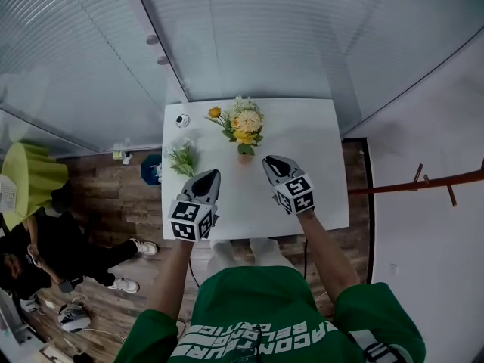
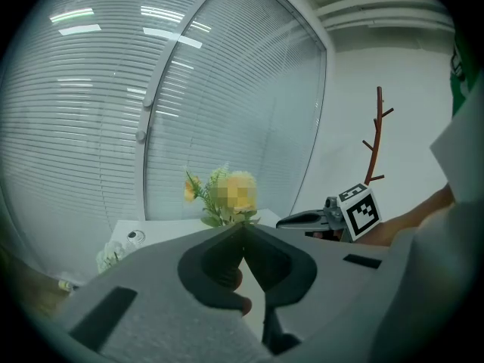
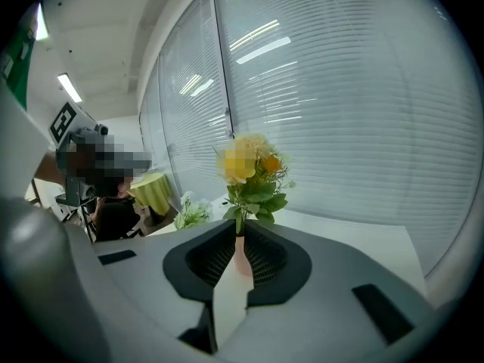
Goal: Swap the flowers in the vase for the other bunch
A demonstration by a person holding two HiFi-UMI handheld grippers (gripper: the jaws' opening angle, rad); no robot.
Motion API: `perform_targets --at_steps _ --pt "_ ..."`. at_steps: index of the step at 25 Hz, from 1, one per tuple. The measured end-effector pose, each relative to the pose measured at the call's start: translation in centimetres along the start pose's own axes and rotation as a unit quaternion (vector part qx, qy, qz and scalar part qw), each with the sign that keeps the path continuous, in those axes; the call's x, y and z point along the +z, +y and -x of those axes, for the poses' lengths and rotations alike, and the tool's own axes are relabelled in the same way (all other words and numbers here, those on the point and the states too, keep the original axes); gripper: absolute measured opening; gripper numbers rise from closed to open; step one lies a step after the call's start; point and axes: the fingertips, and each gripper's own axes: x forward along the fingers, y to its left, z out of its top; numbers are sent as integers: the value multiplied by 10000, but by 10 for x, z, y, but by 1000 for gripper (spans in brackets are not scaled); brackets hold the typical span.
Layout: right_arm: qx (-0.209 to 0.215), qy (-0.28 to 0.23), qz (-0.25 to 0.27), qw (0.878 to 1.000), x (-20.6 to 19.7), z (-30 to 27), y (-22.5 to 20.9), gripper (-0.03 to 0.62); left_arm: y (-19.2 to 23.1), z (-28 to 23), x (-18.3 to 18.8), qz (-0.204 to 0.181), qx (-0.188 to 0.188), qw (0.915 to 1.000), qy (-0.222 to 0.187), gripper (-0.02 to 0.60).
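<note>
Jaws of left gripper (image 1: 210, 176) and right gripper (image 1: 272, 162) together, empty; risk: reaching in unopened may topple the narrow vase (image 1: 245, 158).

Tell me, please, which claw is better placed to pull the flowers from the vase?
Right, probably: the right claw points at the vase with the yellow flowers, close by; the left claw sits nearer the white bunch.

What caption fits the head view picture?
Both shut, the left hand-held gripper and right hand-held gripper point at yellow flowers in a vase on a white table; another bunch lies beside.
</note>
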Motion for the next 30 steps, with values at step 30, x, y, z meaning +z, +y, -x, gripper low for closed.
perform_targets --at_steps 30 --pt "2082 -232 192 9776 -21 -119 -2 225 -9 -77 -34 336 843 9955 -257 8"
